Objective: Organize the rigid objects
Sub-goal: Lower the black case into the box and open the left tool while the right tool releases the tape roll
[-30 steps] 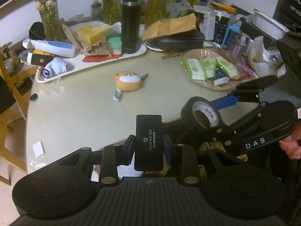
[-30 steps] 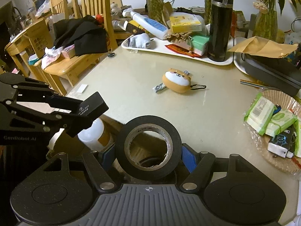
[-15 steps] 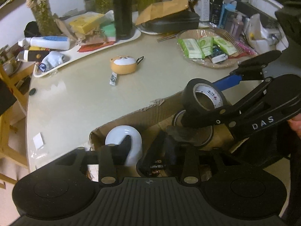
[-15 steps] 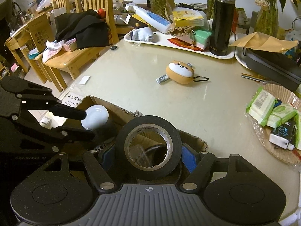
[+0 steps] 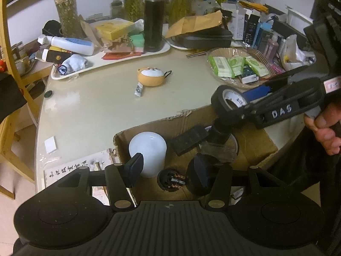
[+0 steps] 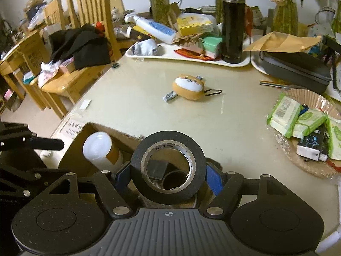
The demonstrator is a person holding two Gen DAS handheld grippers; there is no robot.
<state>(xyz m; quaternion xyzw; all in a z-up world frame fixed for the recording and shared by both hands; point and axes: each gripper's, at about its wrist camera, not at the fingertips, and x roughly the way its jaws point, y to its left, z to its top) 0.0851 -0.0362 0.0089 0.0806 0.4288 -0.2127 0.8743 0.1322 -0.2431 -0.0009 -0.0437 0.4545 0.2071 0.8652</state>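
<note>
Our left gripper [image 5: 168, 171] had just opened and stood empty; the black device [image 5: 188, 139] now lay ahead in the cardboard box [image 5: 253, 147]. Our right gripper [image 6: 168, 176] gripped the tape roll [image 6: 168, 167] above it, next to drop.

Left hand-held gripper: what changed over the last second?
The left hand-held gripper let go of the black rectangular device, which now lies in the cardboard box beside the white-capped bottle. Its jaws have just been opening and nothing is between them. Unchanged: the right hand-held gripper is clamped on the black tape roll above the box.
</note>
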